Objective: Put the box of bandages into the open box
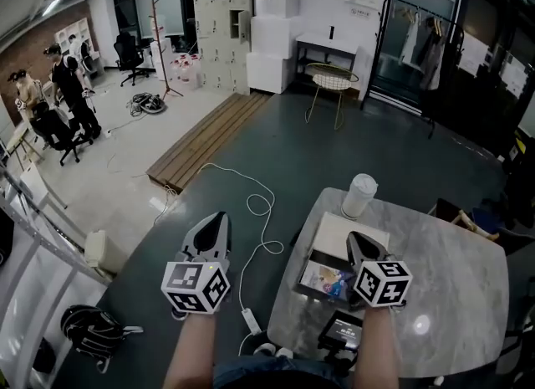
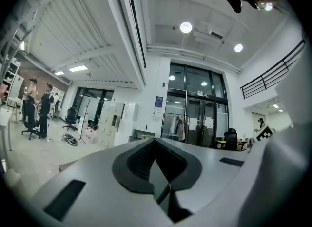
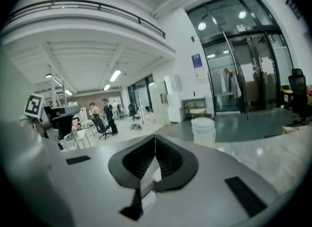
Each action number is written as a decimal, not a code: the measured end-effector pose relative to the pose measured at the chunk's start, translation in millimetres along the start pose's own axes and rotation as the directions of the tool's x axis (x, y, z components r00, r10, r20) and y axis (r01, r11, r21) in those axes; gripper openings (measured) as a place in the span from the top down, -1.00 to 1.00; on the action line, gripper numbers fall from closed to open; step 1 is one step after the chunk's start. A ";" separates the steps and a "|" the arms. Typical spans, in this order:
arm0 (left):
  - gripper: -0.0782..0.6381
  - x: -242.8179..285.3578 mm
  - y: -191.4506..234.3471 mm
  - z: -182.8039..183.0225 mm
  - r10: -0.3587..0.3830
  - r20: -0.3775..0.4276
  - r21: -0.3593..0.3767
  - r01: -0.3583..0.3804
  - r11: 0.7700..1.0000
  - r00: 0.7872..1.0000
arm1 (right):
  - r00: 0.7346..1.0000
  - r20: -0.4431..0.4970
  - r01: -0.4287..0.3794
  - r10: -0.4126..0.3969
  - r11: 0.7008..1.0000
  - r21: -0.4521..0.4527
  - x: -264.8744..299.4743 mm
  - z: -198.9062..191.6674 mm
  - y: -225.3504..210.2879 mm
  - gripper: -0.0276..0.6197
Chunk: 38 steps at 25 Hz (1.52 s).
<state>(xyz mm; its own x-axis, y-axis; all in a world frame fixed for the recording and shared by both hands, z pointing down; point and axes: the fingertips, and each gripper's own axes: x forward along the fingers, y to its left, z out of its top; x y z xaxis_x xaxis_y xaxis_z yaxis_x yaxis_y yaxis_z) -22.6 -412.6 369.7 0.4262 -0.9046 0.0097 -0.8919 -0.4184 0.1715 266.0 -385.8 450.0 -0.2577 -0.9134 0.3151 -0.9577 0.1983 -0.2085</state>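
**Q:** Head view: where does the job stand?

**A:** Near done, by the look of it. A colourful packet [image 1: 328,281], likely the bandages, lies inside the open box [image 1: 343,228] on the marble bench [image 1: 451,278]. The right tongs [image 1: 353,238] hang over the box's white lid. The left tongs [image 1: 217,218] hang off the bench, above the floor. Little seems left beyond drawing clear.

**Q:** The count there?

**A:** Two tongs, one open box, one packet, one white cup [image 1: 359,195], one dark device [image 1: 343,329].

**Q:** Left gripper view?

**A:** The left tongs [image 2: 155,140] are pressed together with nothing in them. No task thing is in sight.

**Q:** Right gripper view?

**A:** The right tongs [image 3: 155,139] are pressed together, pinching nothing I can make out. One cup [image 3: 204,129] stands ahead on the bench [image 3: 273,157]. Box and packet are out of frame.
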 end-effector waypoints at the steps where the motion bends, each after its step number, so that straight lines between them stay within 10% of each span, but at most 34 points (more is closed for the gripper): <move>1: 0.75 1.2 -2.3 1.5 -0.006 0.003 0.001 0.006 1.000 1.000 | 0.995 0.094 -0.015 0.016 1.000 -0.019 -7.5 13.5 4.4 0.83; 9: 0.75 8.7 -23.7 -3.1 -0.079 0.009 0.014 0.079 0.997 0.997 | 0.930 0.367 0.058 0.008 0.984 -0.168 -56.9 56.3 13.8 0.83; 38: 0.75 58.2 -126.6 10.1 -0.396 0.029 0.109 0.391 0.914 0.918 | 0.846 0.456 0.404 -0.277 0.891 -0.208 -202.6 91.6 -75.4 0.84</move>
<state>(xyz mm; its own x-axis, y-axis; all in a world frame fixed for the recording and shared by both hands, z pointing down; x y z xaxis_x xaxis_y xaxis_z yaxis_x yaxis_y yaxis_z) 113.6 -413.1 338.6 0.7400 -0.6669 -0.0871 -0.6650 -0.7449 0.0536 402.1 -248.3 317.0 0.1053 -0.9896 -0.0984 -0.9839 -0.1180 0.1344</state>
